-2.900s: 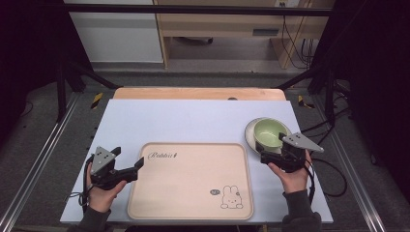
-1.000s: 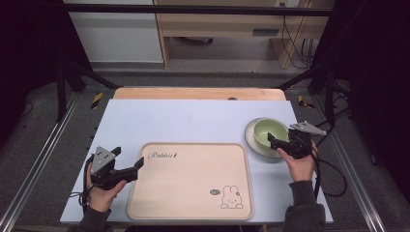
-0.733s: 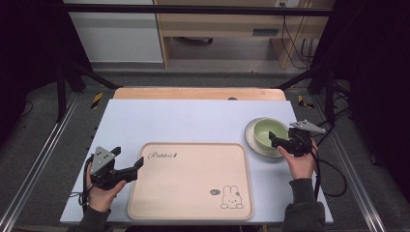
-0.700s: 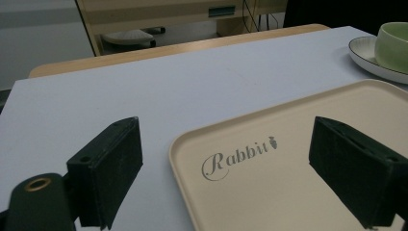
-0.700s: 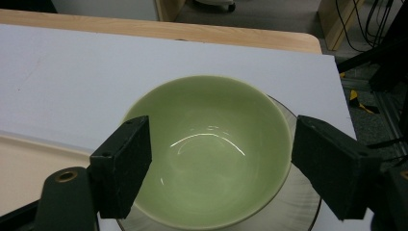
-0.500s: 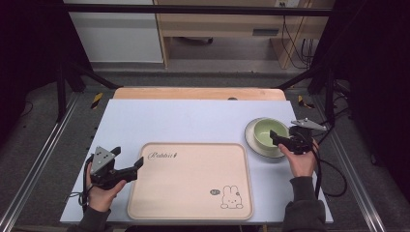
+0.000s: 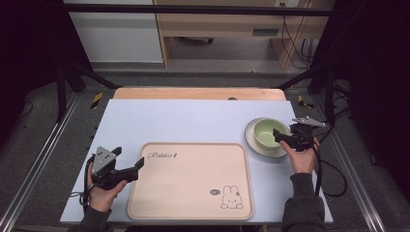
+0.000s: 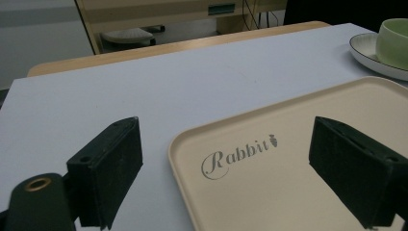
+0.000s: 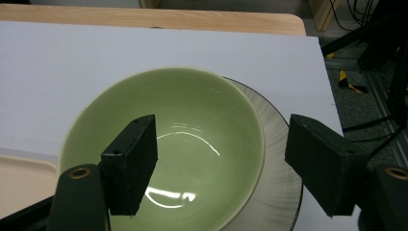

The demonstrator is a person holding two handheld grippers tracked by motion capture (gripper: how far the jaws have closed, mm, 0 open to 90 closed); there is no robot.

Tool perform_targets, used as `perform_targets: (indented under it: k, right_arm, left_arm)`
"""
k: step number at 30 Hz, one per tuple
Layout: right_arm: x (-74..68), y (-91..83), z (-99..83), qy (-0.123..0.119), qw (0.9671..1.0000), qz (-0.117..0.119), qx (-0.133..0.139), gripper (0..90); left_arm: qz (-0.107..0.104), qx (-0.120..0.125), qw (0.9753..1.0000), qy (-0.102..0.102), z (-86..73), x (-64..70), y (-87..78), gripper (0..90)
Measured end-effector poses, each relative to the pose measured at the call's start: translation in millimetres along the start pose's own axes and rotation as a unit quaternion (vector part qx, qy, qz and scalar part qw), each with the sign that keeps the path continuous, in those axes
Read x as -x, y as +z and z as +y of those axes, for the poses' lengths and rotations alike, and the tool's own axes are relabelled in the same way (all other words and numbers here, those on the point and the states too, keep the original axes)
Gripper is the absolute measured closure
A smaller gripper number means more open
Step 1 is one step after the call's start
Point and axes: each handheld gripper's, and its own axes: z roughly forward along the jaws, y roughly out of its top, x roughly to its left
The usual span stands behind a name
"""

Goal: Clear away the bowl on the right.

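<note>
At table right: I saw the green bowl (image 7: pixel 269 133) on its plate (image 7: pixel 255 145).
Right gripper (image 9: pixel 219 171): its own view showed jaws apart, straddling the bowl rim.
Left gripper (image 8: pixel 226 168): jaws apart over the tray (image 8: pixel 298 173) corner.

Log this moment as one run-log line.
right gripper: open, jaws astride green bowl rim | bowl on plate | left gripper: open, at tray corner

Grey floor (image 7: pixel 43 145), black frame legs (both sides), pale wooden cabinet (image 7: pixel 227 24) behind.
</note>
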Motion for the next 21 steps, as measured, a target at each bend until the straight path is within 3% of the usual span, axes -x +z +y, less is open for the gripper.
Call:
perform_targets:
  k: [21]
  right_arm:
    - [13.0, 18.7, -1.2, 0.016, 0.9989, -0.017, -0.041, 33.8]
  left_arm:
    - [-0.003, -0.005, 1.0000, 0.001, -1.8, 1.3, 3.4, 11.3]
